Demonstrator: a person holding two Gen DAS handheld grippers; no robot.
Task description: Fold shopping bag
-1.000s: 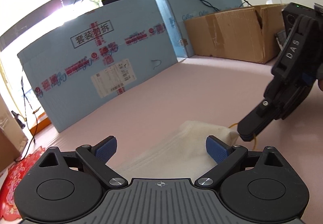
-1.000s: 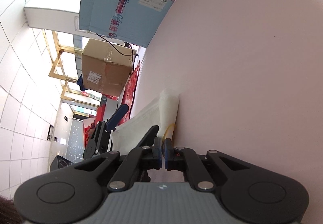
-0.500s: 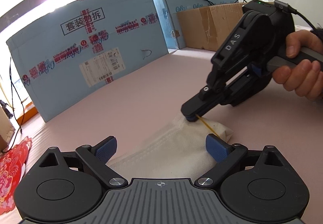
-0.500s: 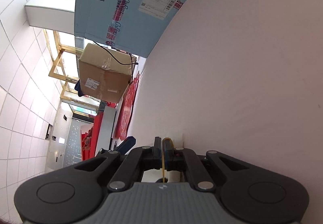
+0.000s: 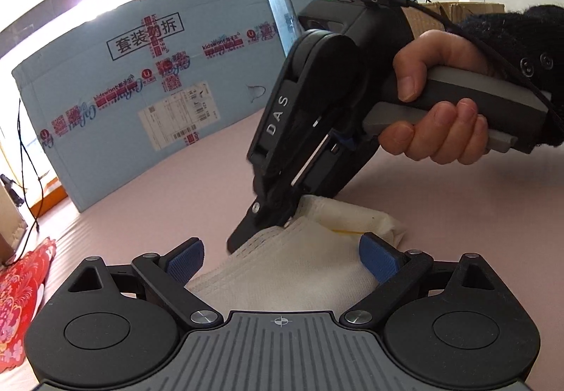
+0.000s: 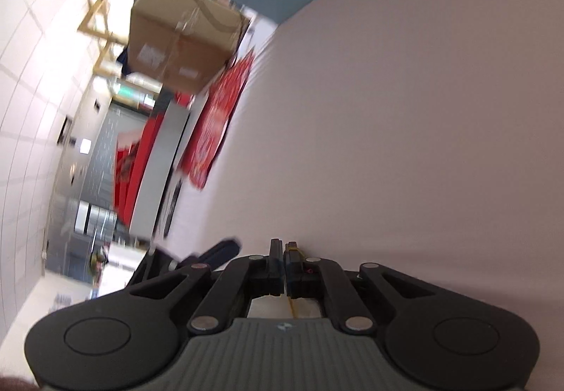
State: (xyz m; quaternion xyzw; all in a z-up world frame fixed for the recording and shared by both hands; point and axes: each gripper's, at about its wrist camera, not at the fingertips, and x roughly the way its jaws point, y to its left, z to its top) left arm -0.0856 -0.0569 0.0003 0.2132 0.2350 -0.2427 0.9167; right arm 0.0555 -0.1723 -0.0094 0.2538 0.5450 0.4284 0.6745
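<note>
A white cloth shopping bag (image 5: 299, 267) lies folded on the pink table (image 5: 458, 215), with a thin yellow handle (image 5: 347, 231) showing at its right fold. My left gripper (image 5: 282, 257) hovers over the near part of the bag, open, its blue pads either side of the cloth. My right gripper (image 5: 253, 232), held in a person's hand (image 5: 433, 116), points down at the bag's far left edge, where a cloth layer rises to its tips. In the right wrist view the right gripper (image 6: 284, 250) still pinches the yellow handle (image 6: 298, 252); its jaws are opening, a narrow slit between them.
A large blue carton (image 5: 158, 91) stands along the table's far side, and a brown cardboard box (image 5: 458, 8) sits at the back right. A red patterned sheet (image 5: 17, 292) lies at the left table edge. Another brown box (image 6: 183, 38) stands beyond that edge.
My right gripper has swept from the bag's right end across to its left side, drawing the handle and a cloth layer over the bag. My left gripper has stayed put, open.
</note>
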